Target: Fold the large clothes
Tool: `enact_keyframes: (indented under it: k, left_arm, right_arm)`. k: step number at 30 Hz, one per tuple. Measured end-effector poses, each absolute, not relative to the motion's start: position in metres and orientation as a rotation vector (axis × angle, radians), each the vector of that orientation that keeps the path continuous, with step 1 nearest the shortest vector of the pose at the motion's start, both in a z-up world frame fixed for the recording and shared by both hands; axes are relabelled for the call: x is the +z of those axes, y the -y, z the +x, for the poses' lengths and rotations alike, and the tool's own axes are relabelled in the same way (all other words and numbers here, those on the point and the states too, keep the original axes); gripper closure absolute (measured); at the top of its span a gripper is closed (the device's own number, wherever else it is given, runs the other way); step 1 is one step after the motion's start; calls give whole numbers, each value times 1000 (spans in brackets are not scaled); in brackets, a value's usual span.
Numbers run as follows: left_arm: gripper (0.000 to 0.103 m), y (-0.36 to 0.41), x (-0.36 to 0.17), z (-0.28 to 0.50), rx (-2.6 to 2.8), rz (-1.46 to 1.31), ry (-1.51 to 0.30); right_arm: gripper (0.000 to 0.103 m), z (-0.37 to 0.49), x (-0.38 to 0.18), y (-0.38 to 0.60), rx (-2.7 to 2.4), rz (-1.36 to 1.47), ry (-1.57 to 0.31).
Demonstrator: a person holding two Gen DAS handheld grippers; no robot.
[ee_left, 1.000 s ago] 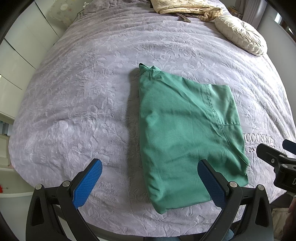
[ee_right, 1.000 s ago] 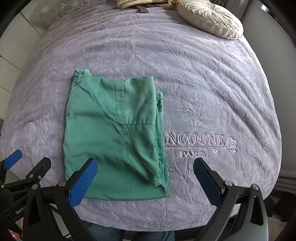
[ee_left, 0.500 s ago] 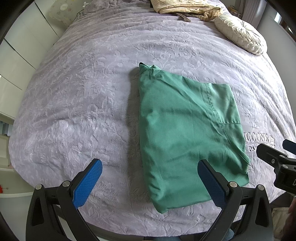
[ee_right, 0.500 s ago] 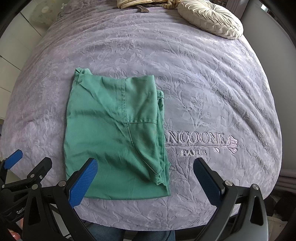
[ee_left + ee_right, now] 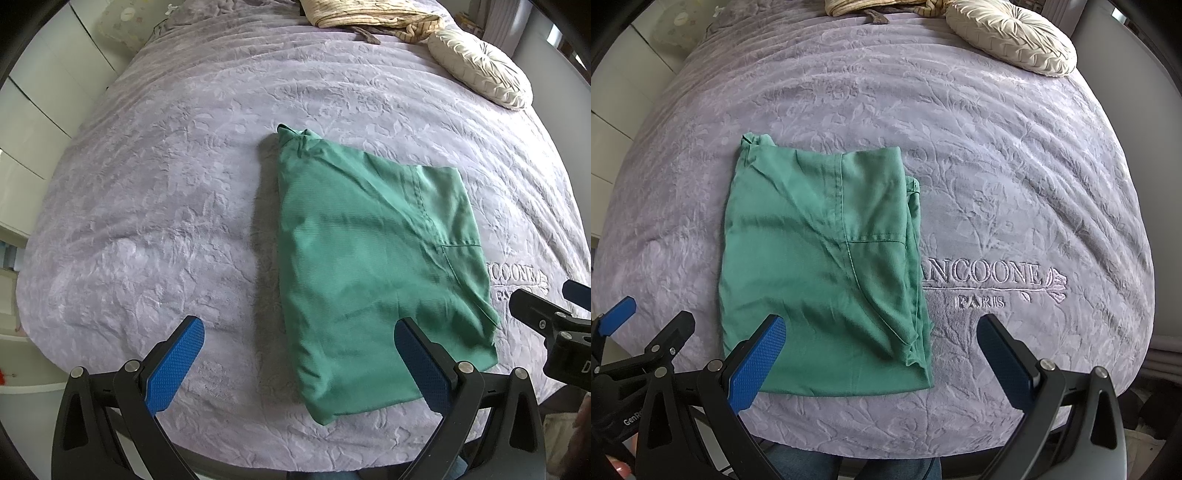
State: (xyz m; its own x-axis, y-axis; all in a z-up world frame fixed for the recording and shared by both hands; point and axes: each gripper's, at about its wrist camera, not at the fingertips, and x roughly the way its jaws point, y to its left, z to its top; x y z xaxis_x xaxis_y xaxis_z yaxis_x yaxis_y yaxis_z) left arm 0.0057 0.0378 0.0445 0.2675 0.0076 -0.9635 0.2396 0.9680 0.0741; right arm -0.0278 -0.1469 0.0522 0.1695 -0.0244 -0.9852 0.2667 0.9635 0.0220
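Observation:
A green garment (image 5: 373, 266) (image 5: 827, 269) lies folded into a rough rectangle on the lilac bedspread (image 5: 166, 192) (image 5: 997, 155), close to the near edge of the bed. My left gripper (image 5: 301, 354) hovers open above the garment's near left corner, nothing between its blue pads. My right gripper (image 5: 882, 354) is open too, held over the garment's near right corner, and holds nothing. Each gripper shows at the edge of the other's view.
A cream round cushion (image 5: 1012, 35) (image 5: 480, 68) rests at the far right of the bed. A striped beige cloth (image 5: 369, 14) is heaped at the far end. White cupboards (image 5: 33, 110) stand to the left. A person's jeans (image 5: 849, 461) show at the near edge.
The view of both grippers has shifted very slightly. The garment lies as before and both grippers stay open.

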Motion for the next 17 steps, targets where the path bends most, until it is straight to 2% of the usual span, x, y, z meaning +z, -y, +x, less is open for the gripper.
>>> enact_keyframes:
  k: [17]
  left_arm:
    - [0,-37,46,6,-156,230,-1275]
  right_arm:
    - [0,-28,49,146,-206,208,-1396]
